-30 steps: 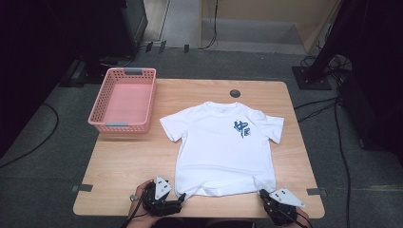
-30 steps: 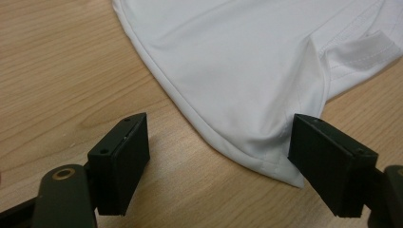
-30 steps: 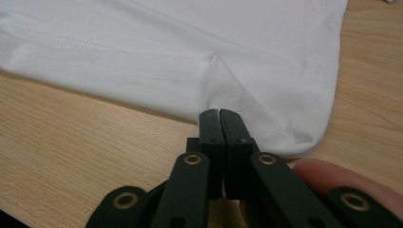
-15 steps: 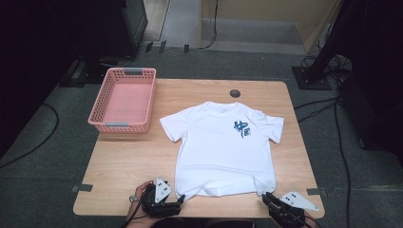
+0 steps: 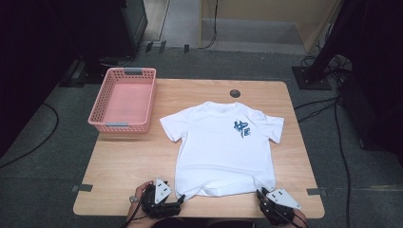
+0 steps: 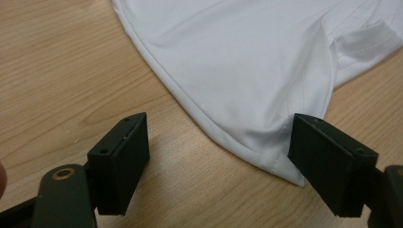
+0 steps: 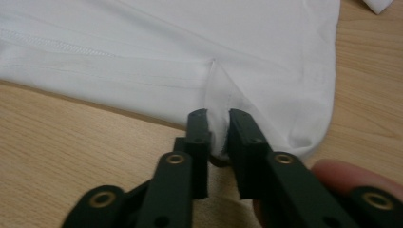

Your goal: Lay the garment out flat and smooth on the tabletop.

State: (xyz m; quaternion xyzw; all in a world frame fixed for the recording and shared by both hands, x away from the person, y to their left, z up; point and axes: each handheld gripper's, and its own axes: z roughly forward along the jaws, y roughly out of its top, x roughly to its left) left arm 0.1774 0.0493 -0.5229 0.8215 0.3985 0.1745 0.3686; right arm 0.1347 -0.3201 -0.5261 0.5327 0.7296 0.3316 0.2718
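Lying flat, white T-shirt (image 5: 223, 147) bears a blue chest print (image 5: 241, 128)

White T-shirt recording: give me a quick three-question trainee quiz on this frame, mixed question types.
1. True or false: the right gripper is pinching the hem of the white T-shirt.
2. In the left gripper view, the left gripper stands: A) open around a hem corner, B) clamped on a sleeve, C) inside the basket.
3. Fill in: the pink basket sits at the table's far ____ corner in the high view.

Key: 1 true; 2 A; 3 left.
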